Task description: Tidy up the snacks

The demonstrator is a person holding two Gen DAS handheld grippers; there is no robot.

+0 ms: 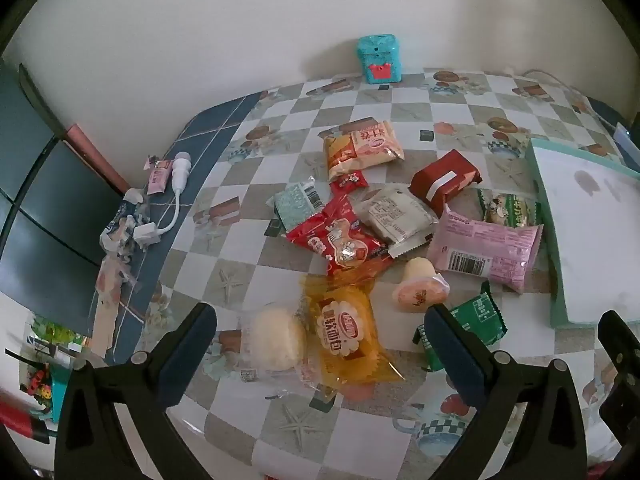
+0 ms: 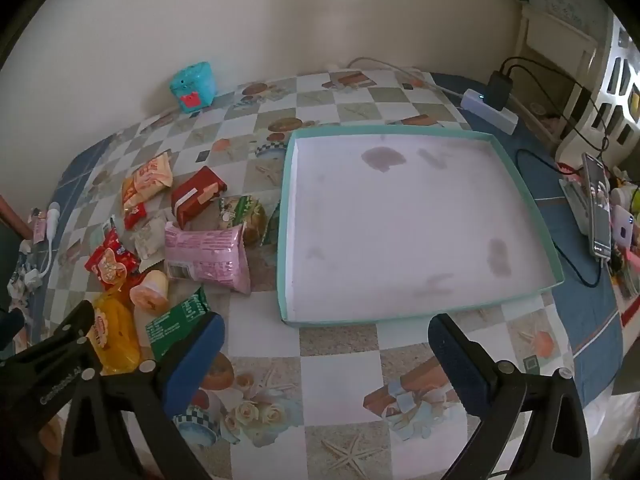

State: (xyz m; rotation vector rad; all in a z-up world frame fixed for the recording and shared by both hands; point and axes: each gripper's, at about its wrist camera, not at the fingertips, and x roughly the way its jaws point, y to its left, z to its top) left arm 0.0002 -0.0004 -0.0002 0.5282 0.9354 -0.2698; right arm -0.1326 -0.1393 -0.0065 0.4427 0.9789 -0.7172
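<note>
Snacks heaped beside the empty tray
I hold both tools released: left tool [image 1: 320, 344] over the yellow bread pack [image 1: 346, 332], right tool [image 2: 326, 344] before the tray [image 2: 282, 216]; green packet [image 2: 176, 322] nearby

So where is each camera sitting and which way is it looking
Left wrist: rides the left claw, angled down at the snack pile; its open black fingers frame an orange bread packet.
Right wrist: rides the right claw, angled down at the empty teal-rimmed white tray; fingers open.
Both share: pink snack bag, teal tin, checkered tablecloth.
</note>
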